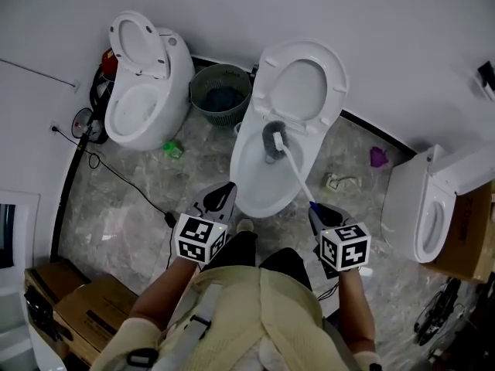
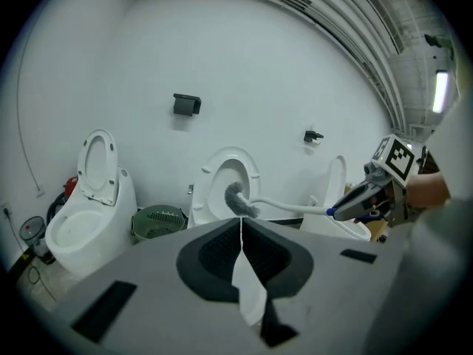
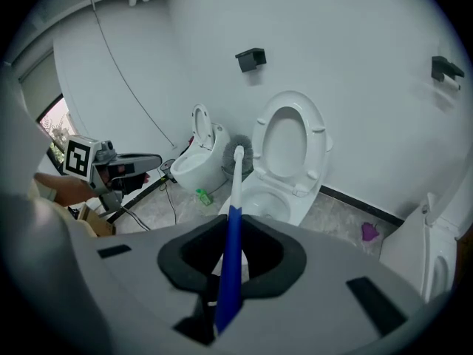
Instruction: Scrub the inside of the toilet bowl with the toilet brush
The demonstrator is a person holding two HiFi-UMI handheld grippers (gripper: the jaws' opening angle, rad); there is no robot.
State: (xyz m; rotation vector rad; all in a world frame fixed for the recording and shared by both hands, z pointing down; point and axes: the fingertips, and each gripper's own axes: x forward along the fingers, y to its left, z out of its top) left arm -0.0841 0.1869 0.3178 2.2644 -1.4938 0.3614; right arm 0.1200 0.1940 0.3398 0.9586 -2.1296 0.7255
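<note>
clamping the toilet brush (image 1: 295,173), right hand-held gripper (image 1: 315,211) slants it over the toilet bowl (image 1: 240,170); left hand-held gripper (image 1: 223,196) closed.

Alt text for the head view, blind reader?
Looking down: the right tool grips a toilet brush by its blue handle, bristle head over the back of the middle toilet bowl. The left tool hovers shut and empty by the bowl's front. Another toilet and a green basket stand left, a third toilet right.

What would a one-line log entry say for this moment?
right gripper: shut on toilet brush | brush head: above toilet bowl, near rear | left gripper: shut, empty
</note>
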